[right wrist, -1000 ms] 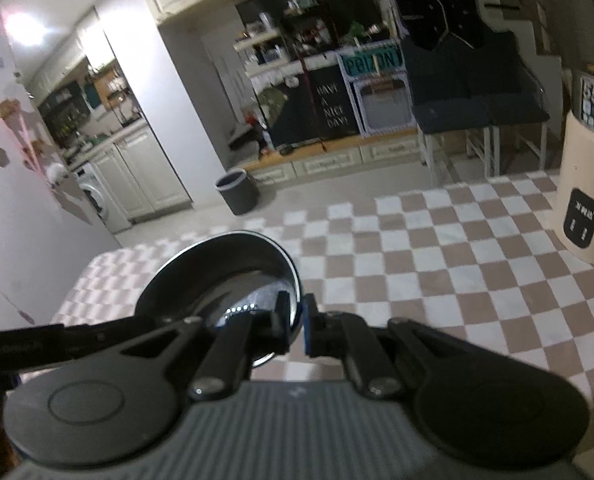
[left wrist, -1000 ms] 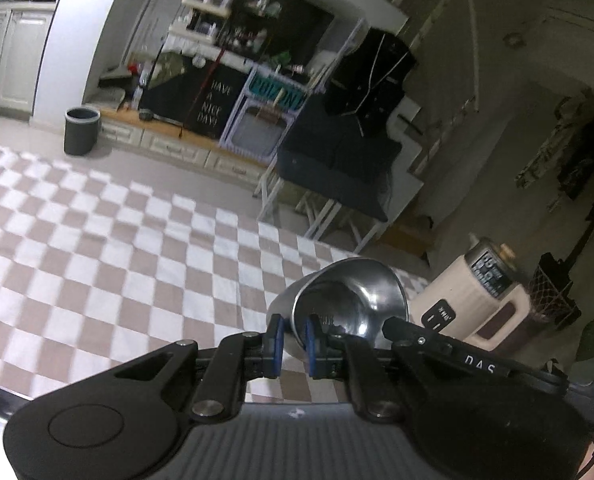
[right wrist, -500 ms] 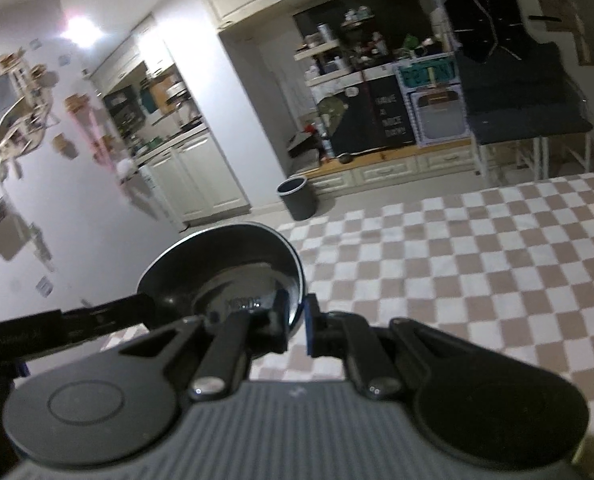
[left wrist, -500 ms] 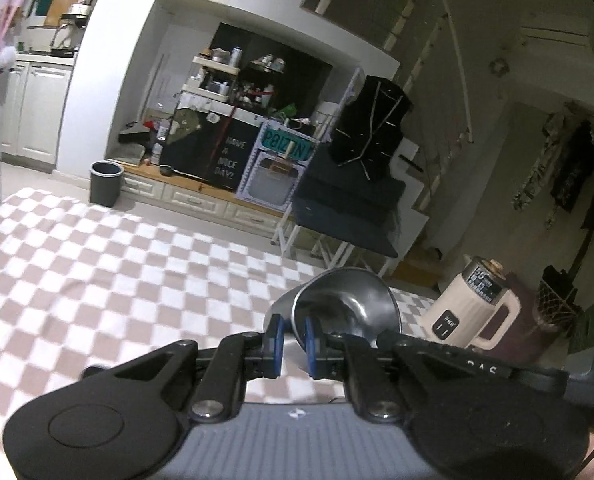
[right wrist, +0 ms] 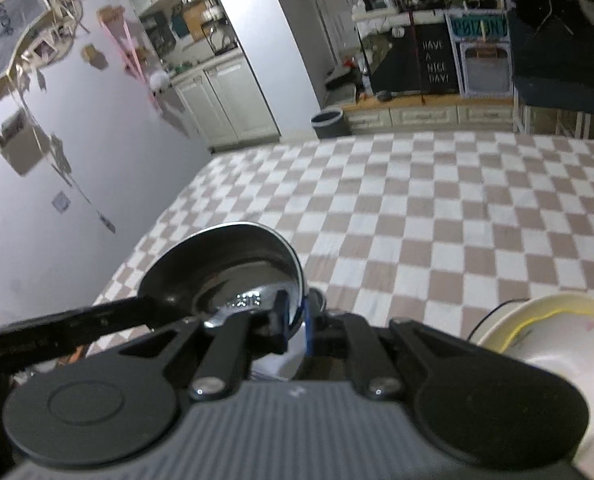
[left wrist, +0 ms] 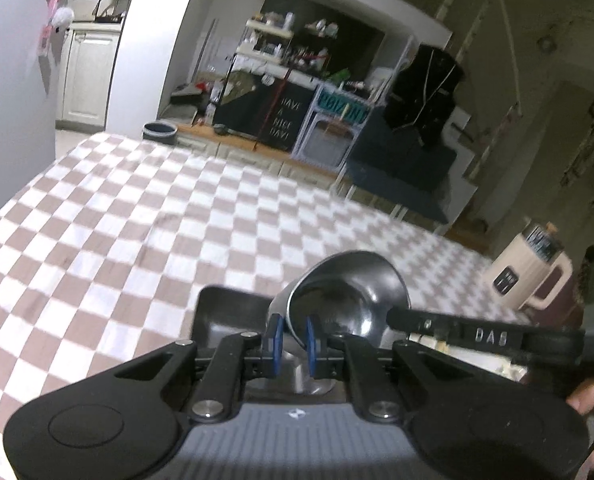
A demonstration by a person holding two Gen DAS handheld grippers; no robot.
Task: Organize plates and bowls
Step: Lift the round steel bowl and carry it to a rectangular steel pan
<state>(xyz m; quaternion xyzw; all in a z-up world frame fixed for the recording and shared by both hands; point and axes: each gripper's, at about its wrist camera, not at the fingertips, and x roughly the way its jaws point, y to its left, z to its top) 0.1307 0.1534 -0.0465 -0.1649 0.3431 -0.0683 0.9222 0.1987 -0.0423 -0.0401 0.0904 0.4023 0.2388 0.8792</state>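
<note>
Bowls in both hands, folks! The left tongs (left wrist: 291,334) are pinched nearly shut on the rim of a shiny, deep stainless-steel bowl (left wrist: 349,292), which tips on its side with its mouth facing back at us, held above the brown-and-white checked worktop (left wrist: 137,220). Just beneath and to its left sits a dark rectangular tray (left wrist: 225,308).

Over on the other side, the right tongs (right wrist: 295,322) are clamped almost closed on the rim of a wider, shallower steel bowl (right wrist: 221,268), also carried clear of the checked cloth. Lower right in that view, a cream-coloured bowl with a yellowish rim (right wrist: 549,344) waits close by. A beige electric jug with a dark label (left wrist: 525,276) stands further off near the worktop's far edge.

Now, the worry: each bowl hangs from a thin rim pinch only, and polished steel is slick. I reckon a quick swing or a twist of the wrist could let one pivot in the pads and slip out. The two tools also sit close together, so a careless move could knock steel against steel, or clip that cream bowl on the way down.
</note>
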